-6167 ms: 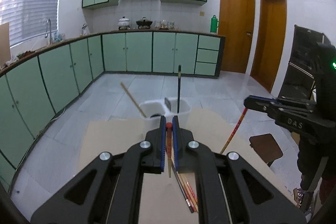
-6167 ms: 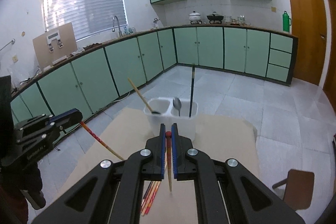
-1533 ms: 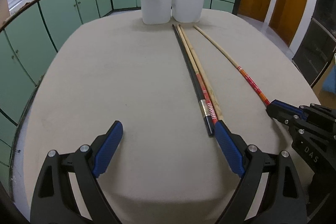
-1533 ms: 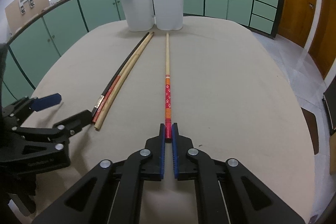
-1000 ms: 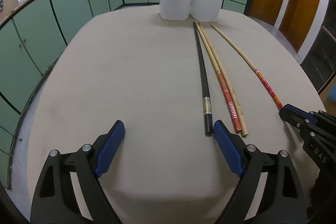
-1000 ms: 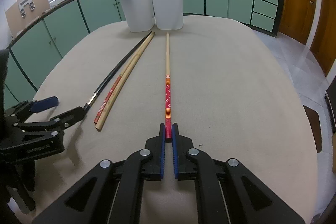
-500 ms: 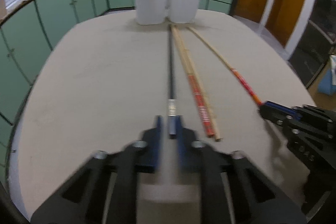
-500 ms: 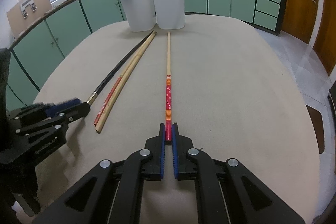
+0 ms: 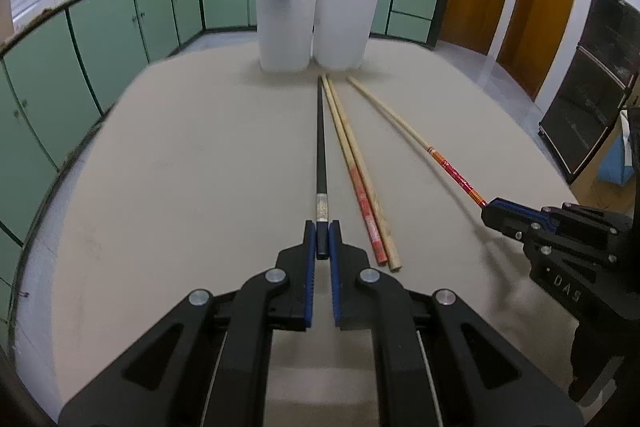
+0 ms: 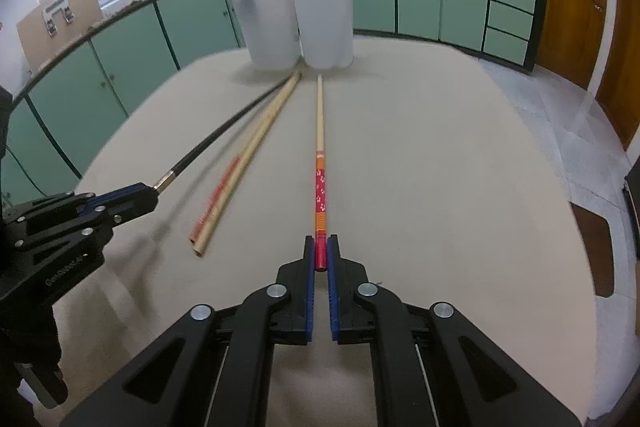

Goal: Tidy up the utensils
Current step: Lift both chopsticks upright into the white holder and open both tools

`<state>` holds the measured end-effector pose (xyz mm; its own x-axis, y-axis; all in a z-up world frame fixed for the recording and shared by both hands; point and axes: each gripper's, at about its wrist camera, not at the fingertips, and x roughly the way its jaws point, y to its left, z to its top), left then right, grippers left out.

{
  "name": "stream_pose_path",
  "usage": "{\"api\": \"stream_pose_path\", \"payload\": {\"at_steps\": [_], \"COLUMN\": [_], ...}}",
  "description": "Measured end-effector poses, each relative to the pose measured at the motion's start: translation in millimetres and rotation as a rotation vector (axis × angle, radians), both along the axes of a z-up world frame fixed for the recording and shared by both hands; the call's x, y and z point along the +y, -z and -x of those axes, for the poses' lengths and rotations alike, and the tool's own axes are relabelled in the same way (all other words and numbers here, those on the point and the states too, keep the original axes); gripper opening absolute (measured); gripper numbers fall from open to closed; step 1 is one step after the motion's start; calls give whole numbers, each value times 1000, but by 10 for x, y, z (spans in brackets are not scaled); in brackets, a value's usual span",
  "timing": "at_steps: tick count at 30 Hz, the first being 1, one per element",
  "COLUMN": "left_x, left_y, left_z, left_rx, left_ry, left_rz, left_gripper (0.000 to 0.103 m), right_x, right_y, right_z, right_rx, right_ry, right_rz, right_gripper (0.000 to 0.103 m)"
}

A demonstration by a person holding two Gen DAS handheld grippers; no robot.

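Note:
My left gripper is shut on the near end of a black chopstick that lies along the beige table toward two white holder cups. My right gripper is shut on the red end of a wooden chopstick that also points at the cups. Two more wooden chopsticks lie side by side between them, also seen in the right wrist view. The cups hold several upright chopsticks and a spoon.
The beige table has rounded edges, with floor beyond. Green kitchen cabinets line the far wall. A dark cabinet stands to the right and a brown stool sits beside the table.
My left gripper was open and wide beside the chopsticks; it has centred on the black chopstick and shut on its near end. The right gripper has stayed shut on the red-ended chopstick.

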<state>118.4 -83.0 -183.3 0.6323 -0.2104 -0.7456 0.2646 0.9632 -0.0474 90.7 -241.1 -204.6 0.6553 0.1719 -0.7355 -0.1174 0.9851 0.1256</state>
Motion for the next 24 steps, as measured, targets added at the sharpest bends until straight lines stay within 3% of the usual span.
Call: {"api": "stream_pose_path", "payload": {"at_steps": [13, 24], "left_x": [127, 79], "left_y": [-1008, -1557], "left_z": [24, -112], "left_rx": [-188, -284], "left_ry": [11, 52], "left_rz": [45, 66], "left_gripper": [6, 6], "right_x": [-152, -170], "right_y": [-947, -1615], "right_z": [0, -186], "right_rx": [-190, -279], "right_ry": [-10, -65], "right_rz": [-29, -40], "right_gripper": [6, 6]}}
